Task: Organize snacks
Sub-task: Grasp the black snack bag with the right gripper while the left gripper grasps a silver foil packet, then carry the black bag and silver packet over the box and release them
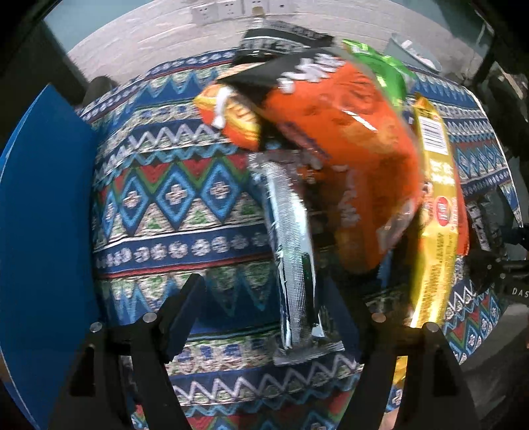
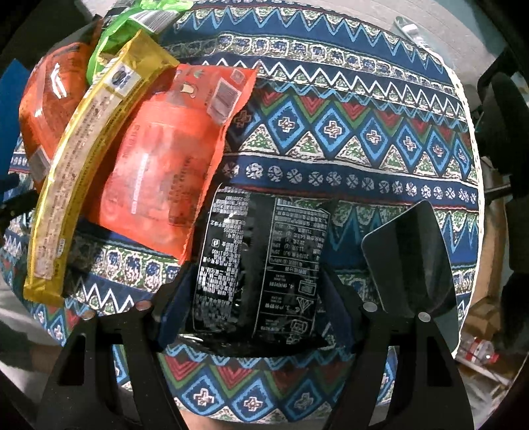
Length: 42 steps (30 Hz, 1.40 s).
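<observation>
1. The left gripper (image 1: 264, 297) has its fingers spread wide; a silver-and-green snack packet (image 1: 292, 264) stands on edge between them, close to the right finger (image 1: 340, 311) and clear of the left finger (image 1: 185, 311). Whether the right finger touches it I cannot tell, so no grip shows.
2. Behind that packet, a large orange bag (image 1: 347, 139) leans over it, with a yellow packet (image 1: 433, 211) at its right and a green bag (image 1: 380, 66) further back. The view is blurred.
3. The right gripper (image 2: 254, 274) has a black snack packet (image 2: 261, 264) with white print between its fingers; both blue pads press its sides, so it is closed on the packet.
4. Left of the black packet an orange-red pouch (image 2: 168, 158) lies touching it, overlapped by the yellow packet (image 2: 82, 172), then the orange bag (image 2: 49, 102) and green bag (image 2: 132, 26).
5. Everything rests on a patterned tablecloth (image 2: 347, 132).
6. A blue board (image 1: 43, 215) stands at the table's left edge; no container is visible.
</observation>
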Motion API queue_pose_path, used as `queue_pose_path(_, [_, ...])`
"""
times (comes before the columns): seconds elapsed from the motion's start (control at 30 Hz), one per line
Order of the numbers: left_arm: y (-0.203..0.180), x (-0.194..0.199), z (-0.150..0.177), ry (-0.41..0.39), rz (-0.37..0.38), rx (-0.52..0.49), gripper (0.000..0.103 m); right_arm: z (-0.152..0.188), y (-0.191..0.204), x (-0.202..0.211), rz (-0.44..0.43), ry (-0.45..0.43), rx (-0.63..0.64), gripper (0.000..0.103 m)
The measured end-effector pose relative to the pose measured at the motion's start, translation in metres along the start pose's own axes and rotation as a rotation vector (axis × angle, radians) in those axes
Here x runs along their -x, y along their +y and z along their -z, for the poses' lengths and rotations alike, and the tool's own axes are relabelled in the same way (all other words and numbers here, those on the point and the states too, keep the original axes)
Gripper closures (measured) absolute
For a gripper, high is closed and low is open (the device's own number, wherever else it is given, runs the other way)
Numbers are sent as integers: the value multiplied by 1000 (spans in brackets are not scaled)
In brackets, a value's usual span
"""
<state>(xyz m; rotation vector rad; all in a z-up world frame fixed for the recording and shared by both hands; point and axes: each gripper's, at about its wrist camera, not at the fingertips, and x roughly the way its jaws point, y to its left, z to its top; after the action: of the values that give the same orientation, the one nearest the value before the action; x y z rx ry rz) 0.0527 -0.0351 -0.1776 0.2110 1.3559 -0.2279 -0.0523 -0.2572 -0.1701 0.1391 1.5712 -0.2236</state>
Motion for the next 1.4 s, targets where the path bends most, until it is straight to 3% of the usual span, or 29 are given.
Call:
queue_pose_path(0.2, [20,-8,-7,3,-7,55,27,-8,-10,-2,8,-19,-24,37])
queue_pose_path(0.4, [7,-22,-23,-18,-68,-24,27,-10,-11,-10,14,-48,-18,37])
queue_pose_path(0.53, [-9,-27,-31,-30,-77,-54,29,-22,-17,-18,24,-86,-18,43])
queue_pose_path(0.6, [-12,-27,-34,-46,-78,-63,53,-26,-18,-19,24,-89,-16,43])
queue_pose_path(0.67, [-21,-18,-36,-43,-54,-69,70,-27,-19,-18,22,-91,-19,43])
queue_pose_path(0.7, [-21,-17,-36,-42,-42,-66,74,-28,-19,-18,22,-93,-22,43])
queue_pose_path(1.1, [-15,28,-13,-111,-73,-82,75,-27,-25,35,31,-172,-31,43])
queue_pose_path(1.4, [-13,71,7,-197,-95,-97,75,-29,-2,68,14,-253,27,43])
